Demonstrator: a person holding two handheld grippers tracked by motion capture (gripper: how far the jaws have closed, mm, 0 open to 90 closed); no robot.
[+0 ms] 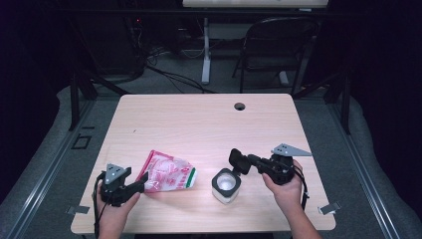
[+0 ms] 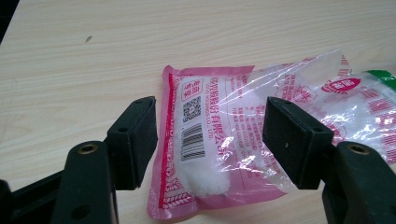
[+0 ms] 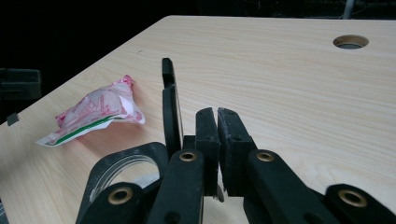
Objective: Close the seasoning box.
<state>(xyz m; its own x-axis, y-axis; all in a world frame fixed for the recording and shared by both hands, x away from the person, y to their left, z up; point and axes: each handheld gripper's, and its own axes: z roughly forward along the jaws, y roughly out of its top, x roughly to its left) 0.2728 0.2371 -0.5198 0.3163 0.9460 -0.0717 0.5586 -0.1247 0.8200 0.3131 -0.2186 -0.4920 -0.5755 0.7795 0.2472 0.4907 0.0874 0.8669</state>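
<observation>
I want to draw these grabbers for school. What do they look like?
Each hand holds a black gripper: left gripper, right gripper. Both have two chunky black jaws with flat rectangular pads and brass-coloured rings at the pivots. A grey three-cornered plate sits on top, and a thin black cable trails back. The forearms are bare, with no sleeves showing.

Dark room w/ grey floor (image 1: 164,82), folding chair (image 1: 271,47) (black) behind wooden table (image 1: 199,119).
</observation>
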